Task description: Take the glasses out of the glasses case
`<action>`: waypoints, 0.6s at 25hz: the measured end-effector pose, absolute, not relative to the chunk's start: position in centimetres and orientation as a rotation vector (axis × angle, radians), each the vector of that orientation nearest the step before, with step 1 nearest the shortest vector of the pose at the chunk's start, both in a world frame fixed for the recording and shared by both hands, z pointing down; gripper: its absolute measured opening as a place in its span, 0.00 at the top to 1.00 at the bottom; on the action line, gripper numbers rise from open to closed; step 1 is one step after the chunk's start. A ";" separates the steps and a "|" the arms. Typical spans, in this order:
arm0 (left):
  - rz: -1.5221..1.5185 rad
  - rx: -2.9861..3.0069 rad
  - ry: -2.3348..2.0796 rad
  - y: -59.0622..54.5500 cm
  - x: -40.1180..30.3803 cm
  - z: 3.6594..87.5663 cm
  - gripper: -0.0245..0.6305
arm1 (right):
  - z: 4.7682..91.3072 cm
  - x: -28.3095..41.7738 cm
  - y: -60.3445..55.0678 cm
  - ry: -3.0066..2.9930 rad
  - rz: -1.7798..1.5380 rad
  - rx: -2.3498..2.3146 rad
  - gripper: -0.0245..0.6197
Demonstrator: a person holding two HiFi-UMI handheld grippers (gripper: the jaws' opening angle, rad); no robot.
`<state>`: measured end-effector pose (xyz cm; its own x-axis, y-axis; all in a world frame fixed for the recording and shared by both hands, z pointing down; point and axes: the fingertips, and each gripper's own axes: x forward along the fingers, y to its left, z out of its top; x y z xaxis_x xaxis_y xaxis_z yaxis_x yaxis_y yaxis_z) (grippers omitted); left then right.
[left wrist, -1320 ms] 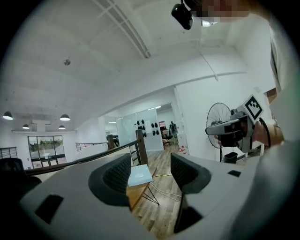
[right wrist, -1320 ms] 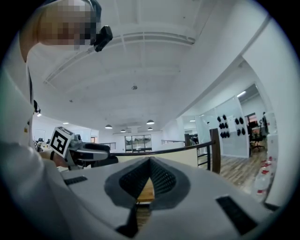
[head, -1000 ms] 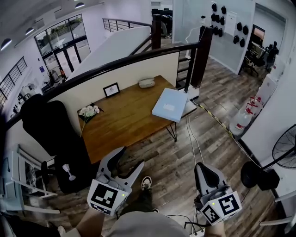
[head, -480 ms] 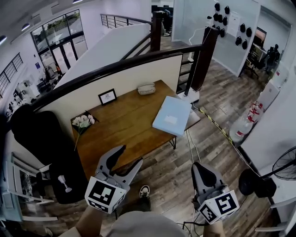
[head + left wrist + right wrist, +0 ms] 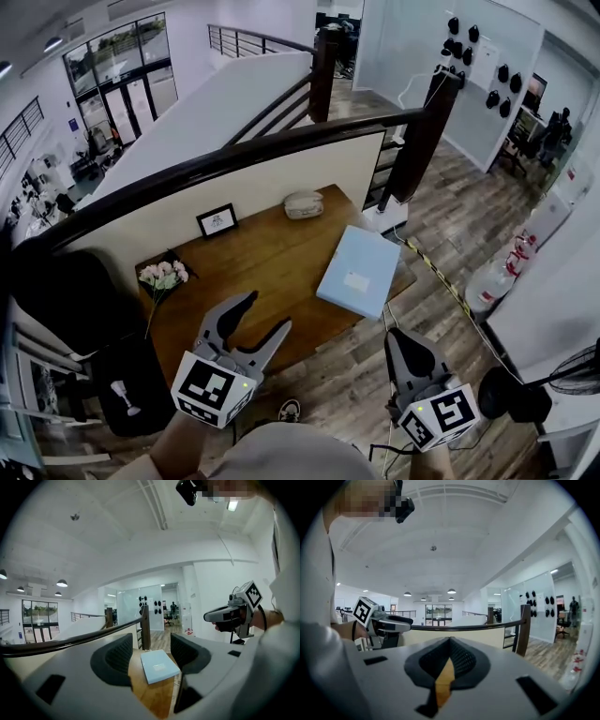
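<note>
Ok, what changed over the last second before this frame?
The person moved towards the wooden table, which now sits lower and larger in the head view. Nothing was gripped or released. The left hand-held gripper stays open, right hand-held gripper shut; glasses case lies untouched on the table.

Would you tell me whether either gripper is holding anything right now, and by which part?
Nothing is held. The left gripper has its jaws apart and empty; the right gripper has its jaws together on nothing.
</note>
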<state>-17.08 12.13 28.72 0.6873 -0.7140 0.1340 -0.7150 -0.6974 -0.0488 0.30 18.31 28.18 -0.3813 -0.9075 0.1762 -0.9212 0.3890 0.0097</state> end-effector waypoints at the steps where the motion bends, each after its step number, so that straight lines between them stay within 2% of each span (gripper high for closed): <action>1: 0.233 2.886 -1.215 11.2 -17.1 28.9 0.57 | 28.2 0.2 17.3 -2.483 0.128 1.657 0.96; 15: 0.308 2.870 -1.250 1.6 -15.6 31.4 0.57 | 32.7 2.5 7.9 -2.451 0.195 1.598 0.96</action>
